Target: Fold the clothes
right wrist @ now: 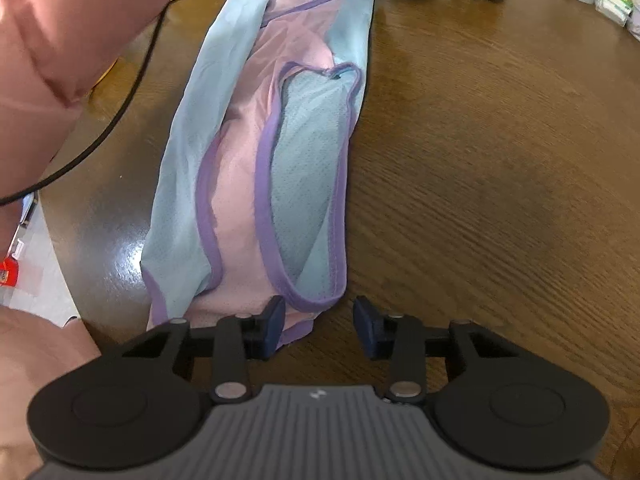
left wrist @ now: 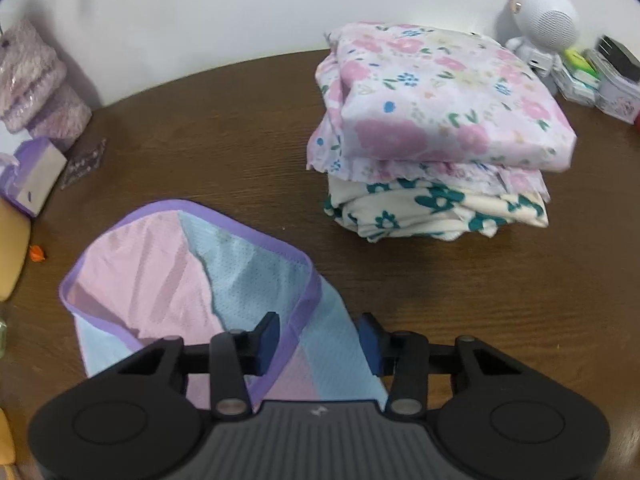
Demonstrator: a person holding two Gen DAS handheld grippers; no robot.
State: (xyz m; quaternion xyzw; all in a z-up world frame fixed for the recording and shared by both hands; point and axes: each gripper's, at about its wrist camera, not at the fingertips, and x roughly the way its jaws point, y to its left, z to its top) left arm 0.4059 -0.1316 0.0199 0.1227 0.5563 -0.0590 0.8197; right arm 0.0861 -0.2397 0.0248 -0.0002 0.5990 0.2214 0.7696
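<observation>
Your garment [right wrist: 256, 168] lies stretched long on the brown table [right wrist: 500, 200]: thin mesh in pink and pale blue panels, purple binding along armholes and edges, folded lengthwise. Your left gripper [left wrist: 318, 344] straddles one end, fabric between its blue pads [left wrist: 268, 340], jaws parted, not pinching. Your right gripper [right wrist: 320, 326] stands parted at the other end, its left pad over the hem. Folded stack [left wrist: 436, 136] sits well apart.

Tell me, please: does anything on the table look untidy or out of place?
Only small things. The pink-floral bundle sits askew on the green-flowered one, overhanging it with a frilled edge sticking out. The pink-and-blue garment lies rumpled, only partly folded. Nothing looks spilled or damaged.
</observation>
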